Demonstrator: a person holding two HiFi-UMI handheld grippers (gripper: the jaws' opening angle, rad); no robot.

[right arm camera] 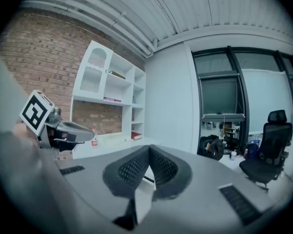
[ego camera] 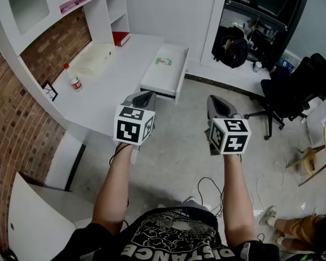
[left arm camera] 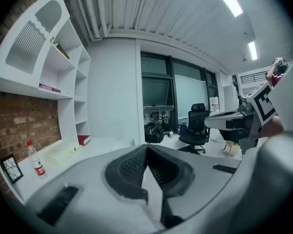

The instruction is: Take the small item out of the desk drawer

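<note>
**Head view, with both gripper views.** We hold the left tongs [ego camera: 144,98] and the right tongs [ego camera: 220,106] side by side above the floor [ego camera: 176,145], and each pair is closed tip to tip. The drawer [ego camera: 167,80] stands pulled out from the white surface [ego camera: 114,80], just beyond the tips of the left tongs. The small item [ego camera: 163,62], green and red, lies in the drawer's far half. On the surface stand a red-capped bottle [ego camera: 74,79] and a small picture frame [ego camera: 50,91], both against the brick wall [ego camera: 60,42], and a red book [ego camera: 120,38] lies under the shelves [ego camera: 106,7]. To the right are a black bag [ego camera: 232,47] and an office chair [ego camera: 293,86]. Cables [ego camera: 209,186] trail over the floor below the right tongs.
</note>
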